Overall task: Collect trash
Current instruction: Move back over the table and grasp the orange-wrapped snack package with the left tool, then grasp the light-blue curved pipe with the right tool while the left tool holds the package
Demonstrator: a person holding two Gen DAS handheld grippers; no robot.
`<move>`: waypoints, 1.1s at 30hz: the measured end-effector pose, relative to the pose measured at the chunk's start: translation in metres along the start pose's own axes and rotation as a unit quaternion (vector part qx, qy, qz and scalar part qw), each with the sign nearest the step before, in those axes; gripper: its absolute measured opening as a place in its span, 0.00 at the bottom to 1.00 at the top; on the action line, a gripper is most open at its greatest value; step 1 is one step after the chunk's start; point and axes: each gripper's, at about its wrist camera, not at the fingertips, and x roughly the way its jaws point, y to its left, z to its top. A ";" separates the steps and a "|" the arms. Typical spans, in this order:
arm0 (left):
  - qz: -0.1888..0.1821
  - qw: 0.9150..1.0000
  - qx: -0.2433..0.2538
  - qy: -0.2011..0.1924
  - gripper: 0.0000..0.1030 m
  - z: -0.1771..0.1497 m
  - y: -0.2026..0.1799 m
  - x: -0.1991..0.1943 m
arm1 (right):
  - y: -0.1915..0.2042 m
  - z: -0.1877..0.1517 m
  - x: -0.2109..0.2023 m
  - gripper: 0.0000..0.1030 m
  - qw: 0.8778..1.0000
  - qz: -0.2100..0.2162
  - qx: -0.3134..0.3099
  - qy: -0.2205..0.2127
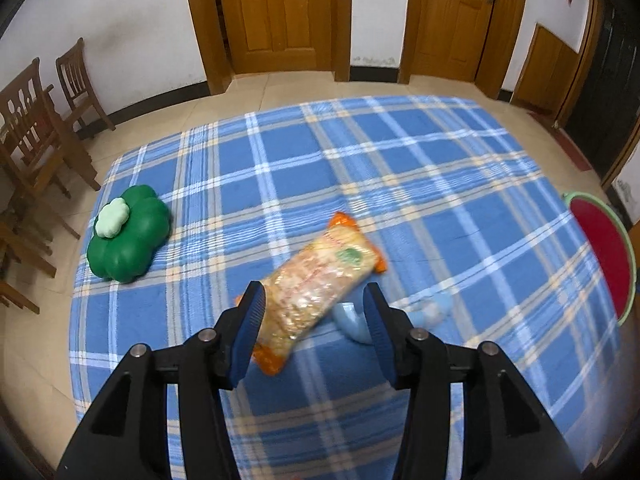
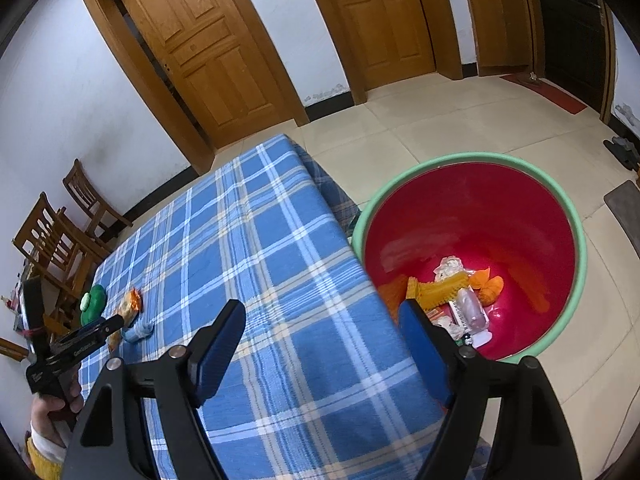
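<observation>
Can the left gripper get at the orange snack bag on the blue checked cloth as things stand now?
Probably yes. The left gripper is open with the snack bag lying right ahead between its fingers. Only a light blue item sits close beside the bag.

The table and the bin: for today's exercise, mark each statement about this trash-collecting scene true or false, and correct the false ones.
1. The snack packet lies on a blue checked cloth. True.
2. The red bin is empty. False: wrappers and other trash lie at its bottom.
3. The right gripper holds a wrapper. False: its jaws are open with nothing between them.
4. A green clover-shaped object sits on the table. True.
5. The left gripper is near the snack packet. True.
6. The bin stands on the table. False: it stands on the floor beside it.
</observation>
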 end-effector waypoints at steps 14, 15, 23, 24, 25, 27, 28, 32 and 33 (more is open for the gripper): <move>-0.020 0.999 -0.044 0.020 0.54 0.013 0.020 0.036 | 0.022 -0.001 0.020 0.79 1.000 0.000 -0.019 0.022; -0.018 0.999 -0.048 0.012 0.54 0.013 0.021 0.036 | 0.024 -0.001 0.021 0.79 0.999 0.001 -0.021 0.024; -0.041 0.996 -0.085 -0.004 0.41 0.002 0.036 0.026 | 0.053 -0.004 0.036 0.79 0.998 0.020 -0.048 0.036; -0.040 0.995 -0.090 -0.007 0.40 0.000 0.038 0.023 | 0.057 -0.004 0.037 0.79 0.998 0.023 -0.051 0.037; -0.040 0.994 -0.097 -0.010 0.40 -0.003 0.041 0.020 | 0.064 -0.005 0.040 0.79 0.997 0.028 -0.058 0.040; -0.039 0.993 -0.113 -0.015 0.40 -0.008 0.049 0.013 | 0.073 -0.006 0.043 0.79 0.996 0.035 -0.067 0.044; -0.037 0.992 -0.122 -0.018 0.40 -0.012 0.053 0.009 | 0.079 -0.007 0.046 0.79 0.995 0.040 -0.074 0.046; -0.022 0.988 -0.149 -0.023 0.40 -0.025 0.065 -0.005 | 0.104 -0.014 0.055 0.79 0.992 0.057 -0.097 0.057; -0.019 0.988 -0.153 -0.024 0.40 -0.029 0.067 -0.008 | 0.110 -0.017 0.057 0.79 0.991 0.060 -0.102 0.060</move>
